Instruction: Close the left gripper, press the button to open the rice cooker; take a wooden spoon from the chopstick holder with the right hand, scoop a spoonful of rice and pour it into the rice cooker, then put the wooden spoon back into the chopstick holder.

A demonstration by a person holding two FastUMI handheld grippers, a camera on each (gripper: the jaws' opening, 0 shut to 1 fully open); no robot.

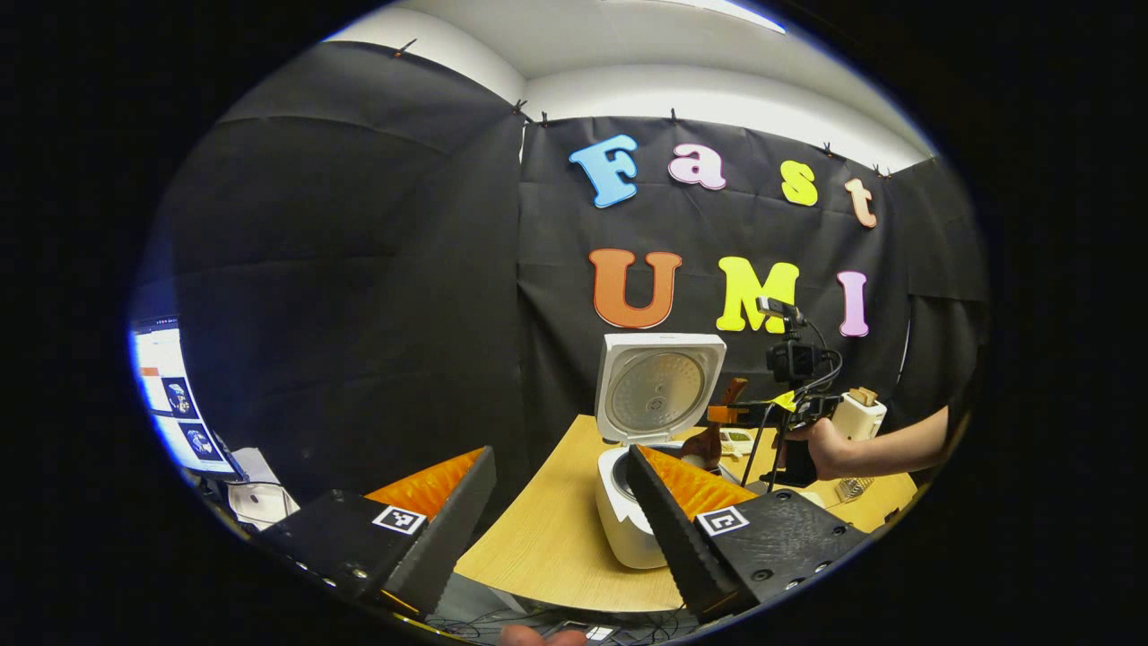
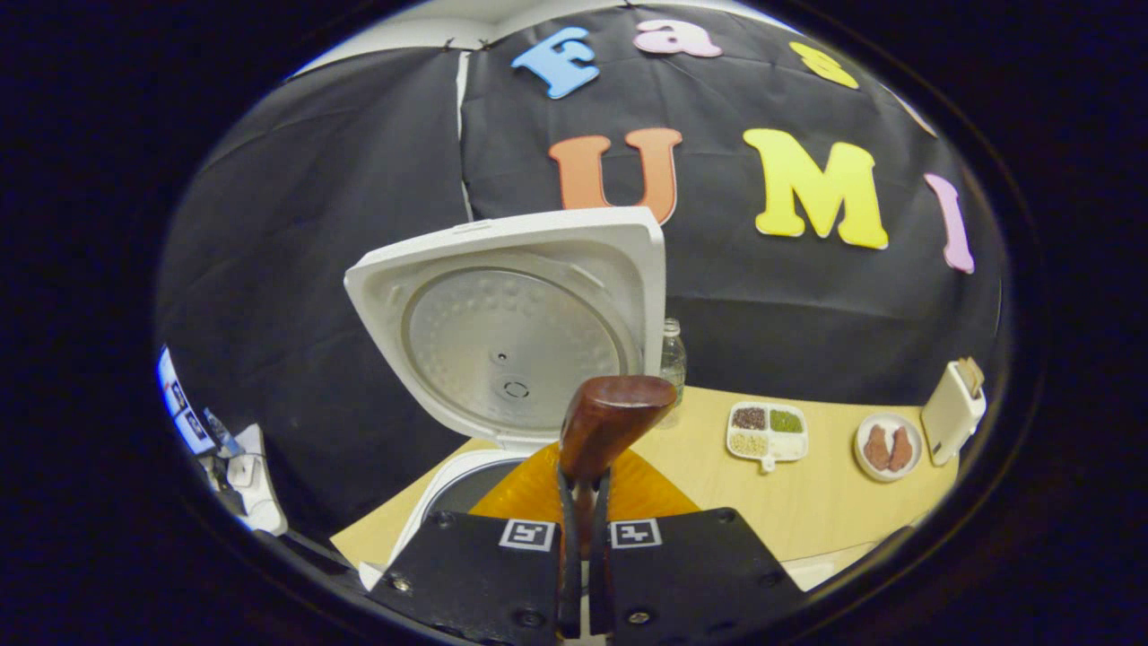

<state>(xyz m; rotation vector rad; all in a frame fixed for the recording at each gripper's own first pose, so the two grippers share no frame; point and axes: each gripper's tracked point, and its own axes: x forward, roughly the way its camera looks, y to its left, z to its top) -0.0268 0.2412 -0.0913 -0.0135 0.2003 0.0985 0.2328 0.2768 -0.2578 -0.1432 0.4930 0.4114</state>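
**Mia:** Is the rice cooker (image 2: 502, 359) open yet?

**Tom:** Yes. Its lid (image 1: 659, 388) stands straight up, so the button part looks done. The cooker sits on the desk (image 1: 556, 538).

**Mia:** What about the left gripper (image 1: 560, 525)?

**Tom:** Its fingers are spread wide apart and hold nothing. It hangs near the front edge of the desk, a bit away from the cooker.

**Mia:** And the wooden spoon (image 2: 610, 426)?

**Tom:** The right gripper (image 2: 583, 556) has it. Its fingers are pinching the spoon's handle tight. The spoon's round end sticks up just in front of the open lid, above the pot. In the left gripper view you can see a hand (image 1: 830, 446) holding that gripper beside the cooker.

**Mia:** So what is left?

**Tom:** I think the spoon is out of its holder and is at the pot now. It must go back into the holder at the end. I can't tell if the rice was poured yet.

**Mia:** Why not?

**Tom:** We see the spoon's back, so its bowl is hidden. The inside of the pot is mostly hidden behind the fingers too. There is a divided tray (image 2: 767, 431) with grains on the desk, but it's too small to see clearly. I can't pick out the chopstick holder for sure either.
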